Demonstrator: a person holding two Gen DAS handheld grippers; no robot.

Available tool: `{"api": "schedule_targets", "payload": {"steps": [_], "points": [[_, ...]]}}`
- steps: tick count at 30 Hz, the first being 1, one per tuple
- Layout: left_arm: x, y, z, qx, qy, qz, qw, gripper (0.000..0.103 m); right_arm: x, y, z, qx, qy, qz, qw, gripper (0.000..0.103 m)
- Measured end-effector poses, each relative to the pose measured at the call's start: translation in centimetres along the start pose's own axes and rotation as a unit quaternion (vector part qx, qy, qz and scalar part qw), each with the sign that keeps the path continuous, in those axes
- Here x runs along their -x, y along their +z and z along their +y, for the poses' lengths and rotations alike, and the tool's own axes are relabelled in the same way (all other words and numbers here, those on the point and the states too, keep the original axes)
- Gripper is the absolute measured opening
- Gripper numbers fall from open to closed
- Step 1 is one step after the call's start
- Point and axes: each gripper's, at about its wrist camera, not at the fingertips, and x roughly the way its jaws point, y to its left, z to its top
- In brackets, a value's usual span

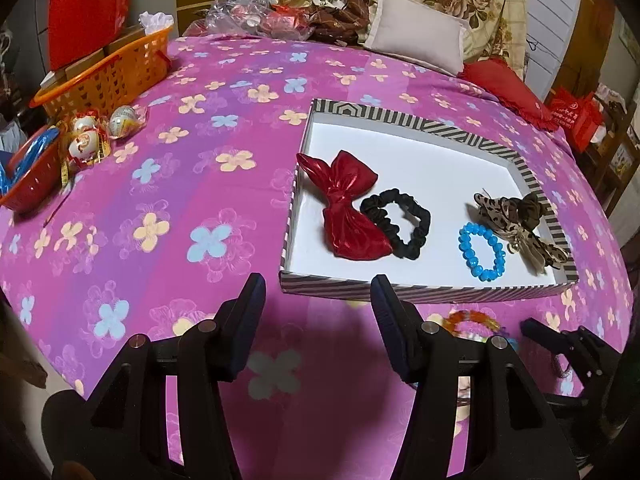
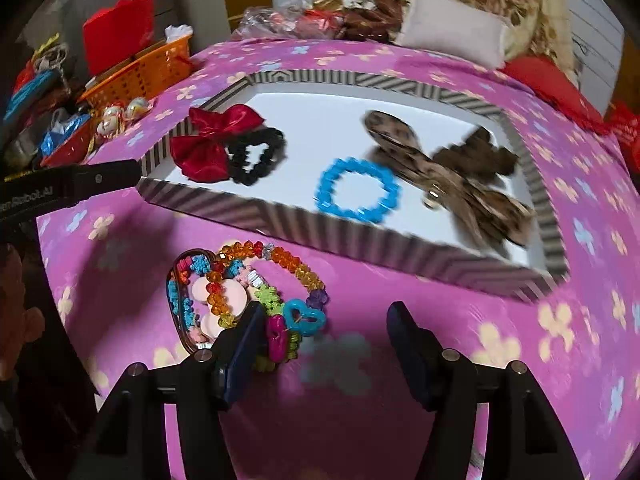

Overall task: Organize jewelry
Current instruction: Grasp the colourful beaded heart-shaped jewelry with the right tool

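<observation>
Sorting is being done item by item here, and it looks about half finished: four pieces are already lying in the striped tray [image 2: 352, 236], and a small pile is waiting outside it on the bed's pink floral cover [image 1: 168, 184].

Both sets of tongs are being held released, nothing gripped. The left tongs [image 1: 318, 300] are hovering just short of the tray's near wall, lined up with its left corner. The right tongs [image 2: 322, 326] are being held low over the cover, with the leftover pile just ahead and to their left, one finger [image 2: 244, 344] nearly touching it.

Counted in the tray: one red bow [image 1: 346, 204], one black scrunchie [image 1: 396, 220], one blue bead bracelet [image 1: 482, 254], one leopard-print bow [image 1: 516, 220].

Counted outside: one multicolour bead bracelet [image 2: 292, 264], one blue heart ring [image 2: 304, 318], plus a tangle of small bright clips and a dark oval hoop [image 2: 176, 280] that can't be counted cleanly.

Next move, probably: the right tongs are going to need shifting left over the pile, then closing on a single piece so the rest isn't dragged along.
</observation>
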Motion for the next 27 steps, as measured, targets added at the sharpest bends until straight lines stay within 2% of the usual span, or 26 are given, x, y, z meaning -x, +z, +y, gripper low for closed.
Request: {"api": "schedule_targets", "payload": {"steps": [6, 9, 14, 17, 19, 21, 27], "points": [[0.0, -0.8, -1.0, -0.018, -0.006, 0.006, 0.9998, 0.054, 1.0, -1.3, -1.8, -0.004, -0.024, 0.004, 1.000, 0.064], [0.1, -1.2, -1.3, -0.023, -0.009, 0.010, 0.9996, 0.054, 2.3, -1.7, -2.2, -0.007, -0.009, -0.012, 1.000, 0.064], [-0.2, -1.6, -1.5, -0.020, -0.012, 0.018, 0.9996, 0.054, 3.9, -1.5, -0.3, 0.031, 0.019, -0.040, 0.999, 0.063], [-0.2, -1.8, -1.7, -0.023, -0.016, 0.020, 0.9994, 0.054, 3.4, -1.1, 1.0, 0.051, 0.035, -0.033, 0.998, 0.048], [-0.2, -1.9, -1.9, -0.028, -0.018, 0.021, 0.9992, 0.054, 2.7, -0.9, 1.7, 0.061, 0.044, -0.026, 0.997, 0.044], [-0.2, -2.1, -1.9, -0.028, -0.019, 0.022, 0.9992, 0.054, 2.1, -0.7, 2.3, 0.070, 0.050, -0.018, 0.996, 0.035], [-0.7, -2.2, -1.4, -0.018, -0.019, 0.031, 0.9992, 0.054, 1.0, -0.2, 3.0, 0.091, 0.051, -0.012, 0.994, 0.027]]}}
